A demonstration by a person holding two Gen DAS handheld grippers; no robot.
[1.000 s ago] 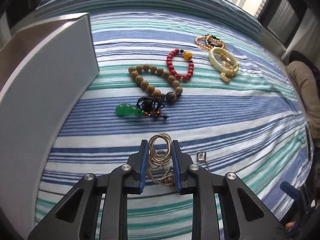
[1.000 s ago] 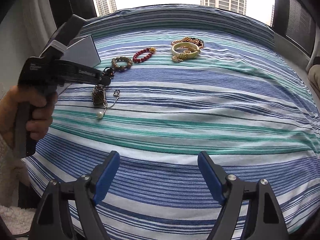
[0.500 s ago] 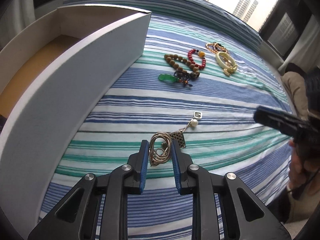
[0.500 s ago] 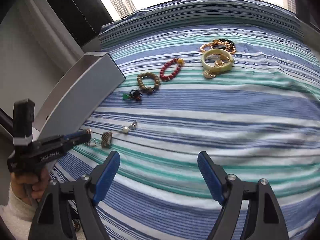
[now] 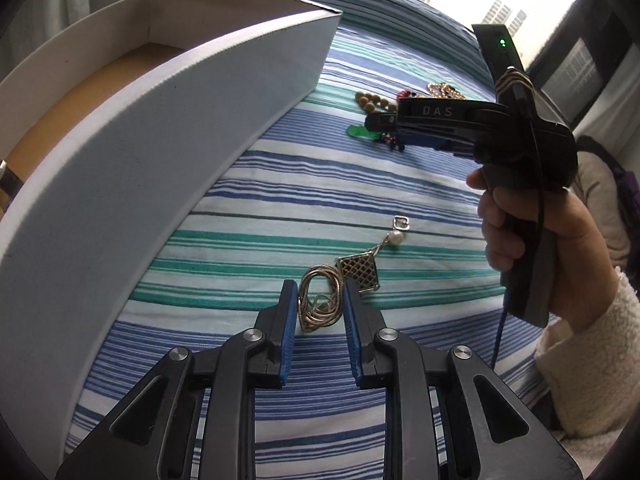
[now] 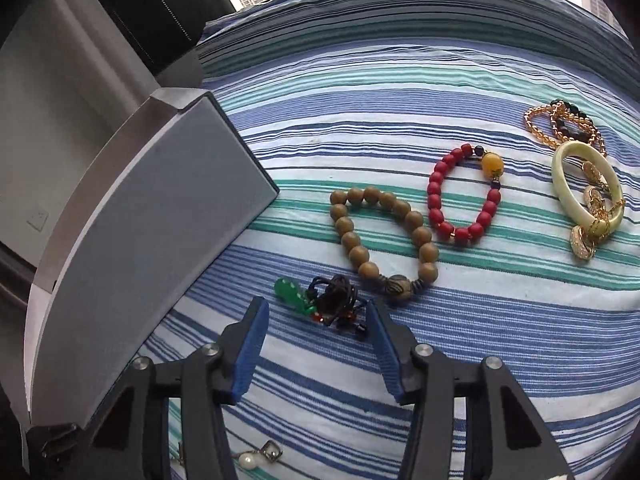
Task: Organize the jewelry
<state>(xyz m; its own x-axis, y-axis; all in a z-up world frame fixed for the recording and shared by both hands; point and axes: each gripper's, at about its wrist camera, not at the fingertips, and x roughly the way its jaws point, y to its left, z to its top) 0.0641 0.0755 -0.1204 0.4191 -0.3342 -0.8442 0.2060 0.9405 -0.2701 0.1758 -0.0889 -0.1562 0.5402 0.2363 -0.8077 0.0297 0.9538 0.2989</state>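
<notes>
My left gripper (image 5: 320, 294) is shut on a coiled gold chain necklace (image 5: 320, 300), whose lattice pendant (image 5: 360, 273) and pearl (image 5: 396, 237) trail onto the striped cloth. My right gripper (image 6: 318, 312) is open, its fingers on either side of a green pendant on a dark cord (image 6: 320, 300); it also shows in the left wrist view (image 5: 374, 122). A brown bead bracelet (image 6: 380, 240), a red bead bracelet (image 6: 464, 196), a pale bangle (image 6: 586, 192) and gold chains (image 6: 564, 122) lie beyond. A white open box (image 5: 180, 128) stands at the left.
The striped blue, green and white cloth (image 6: 480, 320) covers the surface. The box wall (image 6: 140, 240) stands just left of my right gripper. The box floor (image 5: 80, 100) is brown. A strap or small object (image 5: 8, 178) shows at the box's near left end.
My left gripper has swung left toward the box with the necklace. My right gripper has moved forward and down to straddle the green pendant, and its jaws have narrowed.
</notes>
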